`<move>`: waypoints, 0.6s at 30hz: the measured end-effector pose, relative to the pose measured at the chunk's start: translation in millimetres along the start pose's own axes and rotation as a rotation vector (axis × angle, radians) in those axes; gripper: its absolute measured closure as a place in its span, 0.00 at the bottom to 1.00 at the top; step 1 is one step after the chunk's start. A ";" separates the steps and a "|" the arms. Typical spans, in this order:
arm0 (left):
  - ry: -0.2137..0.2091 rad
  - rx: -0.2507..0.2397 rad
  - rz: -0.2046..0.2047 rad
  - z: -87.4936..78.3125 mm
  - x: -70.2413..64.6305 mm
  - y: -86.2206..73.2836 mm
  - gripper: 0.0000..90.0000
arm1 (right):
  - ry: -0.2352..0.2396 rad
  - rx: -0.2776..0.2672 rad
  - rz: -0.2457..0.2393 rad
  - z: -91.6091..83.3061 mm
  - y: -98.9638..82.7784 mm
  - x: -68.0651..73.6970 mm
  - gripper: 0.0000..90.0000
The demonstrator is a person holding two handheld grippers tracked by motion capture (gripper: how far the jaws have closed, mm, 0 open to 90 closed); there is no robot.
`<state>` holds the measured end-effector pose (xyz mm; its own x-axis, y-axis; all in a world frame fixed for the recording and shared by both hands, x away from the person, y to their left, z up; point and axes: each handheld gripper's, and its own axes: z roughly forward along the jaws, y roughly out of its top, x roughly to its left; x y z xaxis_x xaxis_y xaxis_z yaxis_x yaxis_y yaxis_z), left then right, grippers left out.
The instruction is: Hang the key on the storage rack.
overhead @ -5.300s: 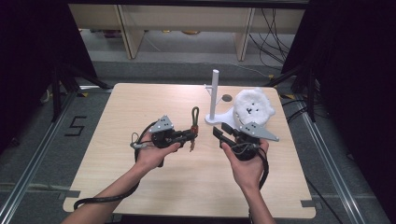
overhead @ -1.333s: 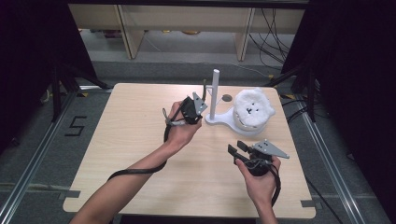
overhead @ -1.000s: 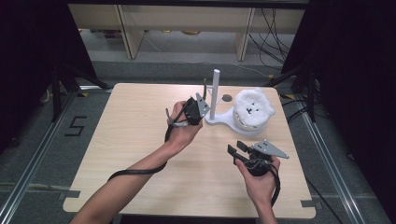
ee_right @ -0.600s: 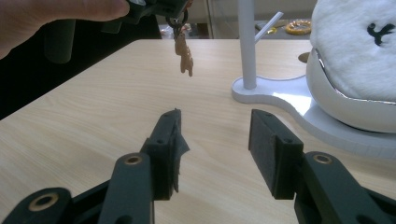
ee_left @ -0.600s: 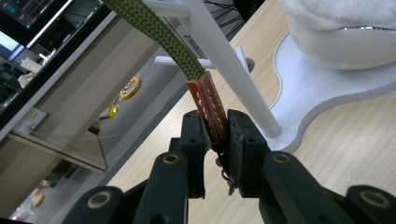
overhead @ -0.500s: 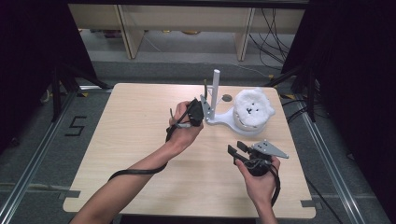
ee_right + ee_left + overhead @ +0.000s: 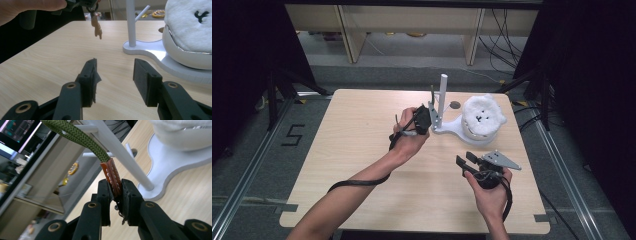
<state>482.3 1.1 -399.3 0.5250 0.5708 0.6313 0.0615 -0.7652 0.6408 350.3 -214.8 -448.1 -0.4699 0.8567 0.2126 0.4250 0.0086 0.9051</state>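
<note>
At the white stand's post [image 7: 443, 100], left claw [image 7: 116, 195] pinching the keychain's brown tab [image 7: 111, 176], green cord [image 7: 75, 136] already draped over a peg (looks hung, not yet released). Right claw [image 7: 115, 72] spread and empty above the desk [image 7: 362, 150]. Peg tip cut off; loop's seating hard to judge.

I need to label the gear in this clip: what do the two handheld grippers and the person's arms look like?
Both the left gripper and the right gripper are black, with two blocky jaws and brass-coloured pivot pins. A grey three-cornered plate tops the right one. A black cable trails from the left. The forearms are bare, with no sleeves showing.
</note>
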 end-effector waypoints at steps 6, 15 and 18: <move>-0.010 0.001 0.009 3.3 -0.9 0.5 0.87 | -0.001 -0.002 -0.005 0.2 0.0 -0.4 0.61; -0.042 0.002 -0.019 10.6 -3.6 -4.1 0.86 | -0.002 0.000 0.010 -1.2 -0.2 -1.4 0.61; -0.043 -0.003 -0.029 11.6 -3.8 -5.6 0.86 | -0.010 -0.006 0.000 -1.1 -0.1 -2.2 0.61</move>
<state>489.8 -0.3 -410.3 0.5590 0.5796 0.5930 0.0745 -0.7473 0.6603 350.4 -217.3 -448.3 -0.4623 0.8618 0.2090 0.4205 0.0055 0.9073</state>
